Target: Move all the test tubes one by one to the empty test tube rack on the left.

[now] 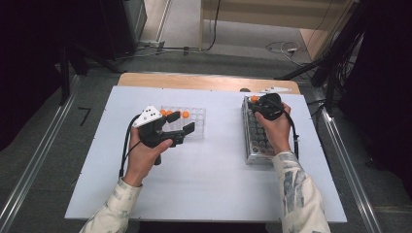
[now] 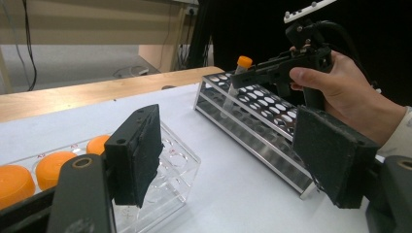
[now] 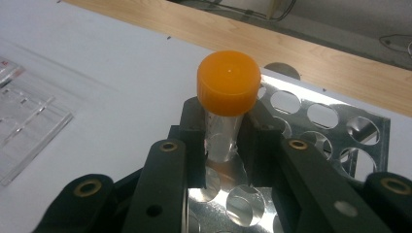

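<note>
A clear tube with an orange cap (image 3: 228, 82) stands upright at the far corner of the metal tube rack (image 3: 340, 121). My right gripper (image 3: 222, 131) is shut on it just below the cap. In the high view that gripper (image 1: 255, 102) sits over the far end of the metal rack (image 1: 257, 141) at the right. My left gripper (image 1: 181, 123) stands open with nothing between its pads, hovering at the near edge of the clear plastic rack (image 1: 194, 116), which holds orange-capped tubes (image 1: 185, 114) at its left end. The left gripper view shows the held tube (image 2: 243, 62) lifted partly out of the rack.
Both racks rest on a white board (image 1: 209, 184) over a wooden table (image 1: 204, 81). Bare board lies between the racks and toward the person. Cables and dark stands (image 1: 335, 63) crowd the floor beyond the table.
</note>
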Demonstrator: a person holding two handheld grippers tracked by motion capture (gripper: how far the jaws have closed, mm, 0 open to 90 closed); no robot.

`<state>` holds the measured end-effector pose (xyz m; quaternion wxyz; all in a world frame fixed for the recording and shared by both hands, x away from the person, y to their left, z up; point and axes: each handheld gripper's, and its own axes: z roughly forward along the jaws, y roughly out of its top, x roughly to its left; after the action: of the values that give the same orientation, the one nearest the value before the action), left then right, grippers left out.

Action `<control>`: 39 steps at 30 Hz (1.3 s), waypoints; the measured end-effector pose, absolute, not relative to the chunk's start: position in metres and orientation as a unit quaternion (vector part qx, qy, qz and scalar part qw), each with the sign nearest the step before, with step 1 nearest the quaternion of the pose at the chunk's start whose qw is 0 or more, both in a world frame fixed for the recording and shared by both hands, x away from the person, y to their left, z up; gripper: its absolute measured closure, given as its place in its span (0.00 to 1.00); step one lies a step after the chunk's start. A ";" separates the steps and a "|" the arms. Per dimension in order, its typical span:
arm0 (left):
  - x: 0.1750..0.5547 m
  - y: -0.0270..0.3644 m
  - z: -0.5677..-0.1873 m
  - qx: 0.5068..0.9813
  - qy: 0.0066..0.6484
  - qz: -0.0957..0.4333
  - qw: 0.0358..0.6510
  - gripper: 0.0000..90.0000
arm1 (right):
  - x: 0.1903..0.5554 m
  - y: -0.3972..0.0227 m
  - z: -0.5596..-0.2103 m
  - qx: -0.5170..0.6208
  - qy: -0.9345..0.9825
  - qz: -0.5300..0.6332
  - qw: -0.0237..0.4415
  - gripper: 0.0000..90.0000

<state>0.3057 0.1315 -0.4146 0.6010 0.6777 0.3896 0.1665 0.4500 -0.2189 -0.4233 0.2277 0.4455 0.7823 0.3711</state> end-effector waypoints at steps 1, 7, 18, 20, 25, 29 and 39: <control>0.306 0.131 -0.415 0.677 0.390 0.167 0.601 0.30 | 0.449 -0.219 -0.422 0.446 0.780 0.374 0.230 0.79; 0.305 0.129 -0.416 0.681 0.388 0.168 0.598 0.30 | 0.445 -0.221 -0.414 0.444 0.769 0.391 0.242 0.79; 0.306 0.127 -0.418 0.681 0.395 0.167 0.593 0.27 | 0.433 -0.227 -0.395 0.430 0.759 0.417 0.255 0.80; 0.306 0.126 -0.418 0.682 0.395 0.168 0.592 0.26 | 0.429 -0.228 -0.391 0.427 0.757 0.422 0.258 0.80; 0.304 0.124 -0.418 0.684 0.396 0.169 0.590 0.26 | 0.418 -0.228 -0.381 0.410 0.758 0.436 0.259 0.80; 0.302 0.121 -0.418 0.688 0.391 0.168 0.588 0.26 | 0.407 -0.227 -0.374 0.394 0.762 0.446 0.255 0.80; 0.296 0.111 -0.415 0.691 0.378 0.166 0.593 0.26 | 0.372 -0.205 -0.377 0.337 0.793 0.461 0.213 0.80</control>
<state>0.2960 0.1110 -0.4150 0.5933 0.6912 0.3777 0.1661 0.3716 -0.2049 -0.3769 0.2132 0.3370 0.7928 0.4608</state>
